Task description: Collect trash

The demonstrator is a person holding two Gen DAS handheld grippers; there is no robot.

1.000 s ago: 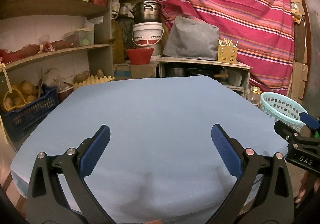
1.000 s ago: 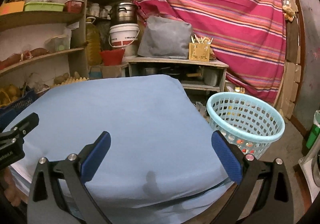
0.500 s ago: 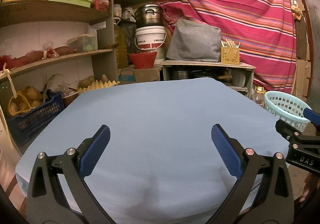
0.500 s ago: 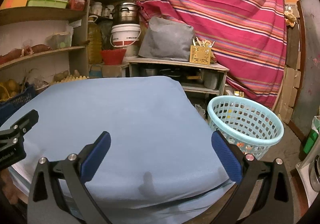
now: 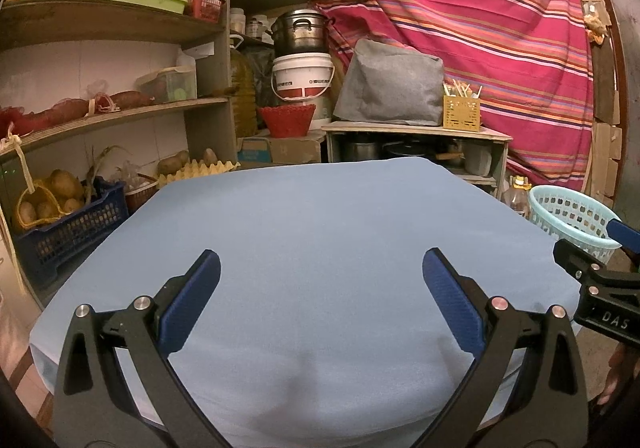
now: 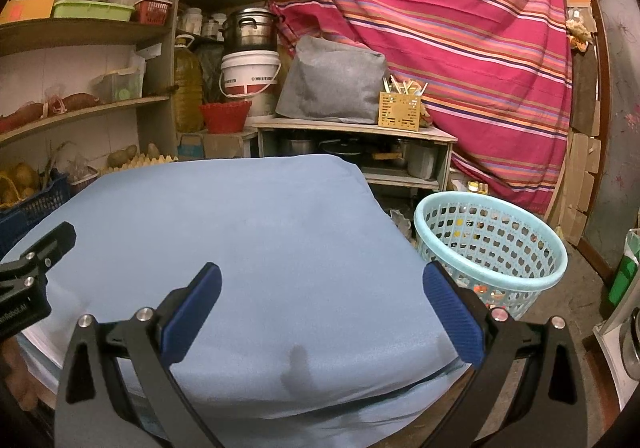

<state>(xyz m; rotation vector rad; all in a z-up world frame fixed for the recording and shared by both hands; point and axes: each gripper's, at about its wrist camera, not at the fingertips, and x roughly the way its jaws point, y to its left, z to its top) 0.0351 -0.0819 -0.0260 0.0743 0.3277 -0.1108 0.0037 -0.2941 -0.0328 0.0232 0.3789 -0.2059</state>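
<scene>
A table with a light blue cloth (image 5: 320, 232) fills the middle of both views (image 6: 256, 232); I see no trash lying on it. A pale turquoise plastic basket (image 6: 492, 244) stands on the floor to the table's right, with small colourful bits showing through its holes; it also shows in the left wrist view (image 5: 568, 216). My left gripper (image 5: 320, 304) is open and empty above the near part of the cloth. My right gripper (image 6: 320, 308) is open and empty above the cloth's near right corner. Each gripper shows at the edge of the other's view.
Wooden shelves (image 5: 120, 116) with tubs and sweet potatoes line the left. A blue crate of potatoes (image 5: 68, 224) and an egg tray (image 5: 200, 168) sit beside the table. A low cabinet (image 5: 416, 144) with a grey covered box, a white bucket (image 5: 304, 76) and a striped curtain (image 5: 480, 28) stand behind.
Both views have tilted up and pulled back a little, so the table looks lower and smaller. Both grippers stay open and empty.
</scene>
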